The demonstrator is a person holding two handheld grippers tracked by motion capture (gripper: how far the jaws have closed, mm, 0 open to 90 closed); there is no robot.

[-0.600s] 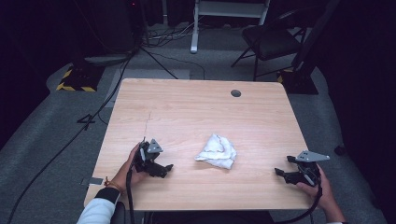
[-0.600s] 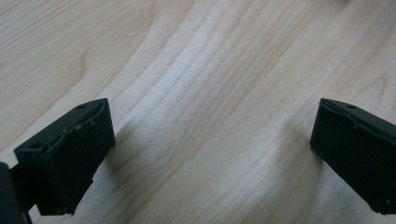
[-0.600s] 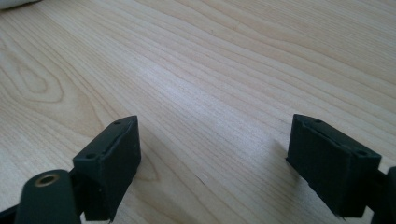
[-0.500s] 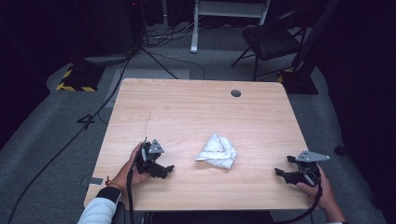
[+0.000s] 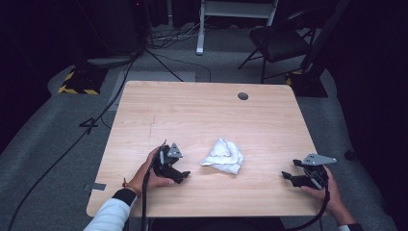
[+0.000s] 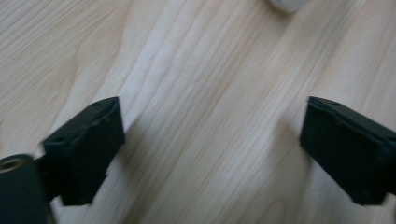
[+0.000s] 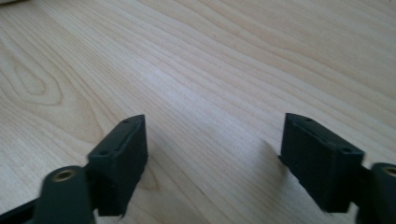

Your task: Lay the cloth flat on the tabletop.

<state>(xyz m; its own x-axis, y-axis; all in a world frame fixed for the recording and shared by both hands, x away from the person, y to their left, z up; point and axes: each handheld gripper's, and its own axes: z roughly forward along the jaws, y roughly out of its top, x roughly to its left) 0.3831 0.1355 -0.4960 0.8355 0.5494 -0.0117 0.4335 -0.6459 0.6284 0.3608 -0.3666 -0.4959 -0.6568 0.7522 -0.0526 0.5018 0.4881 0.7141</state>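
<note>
White cloth (image 5: 223,156) lies btwn both claws, left (image 5: 184,174), right (image 5: 287,176): wide open, empty, low on bench (image 5: 202,110), ready to grab.

The left gripper (image 5: 179,174) is held low at seven o'clock, its jaws spread wide, nothing between them. The right gripper (image 5: 287,176) is held at four o'clock, jaws likewise parted and empty, pointing toward nine o'clock.
</note>
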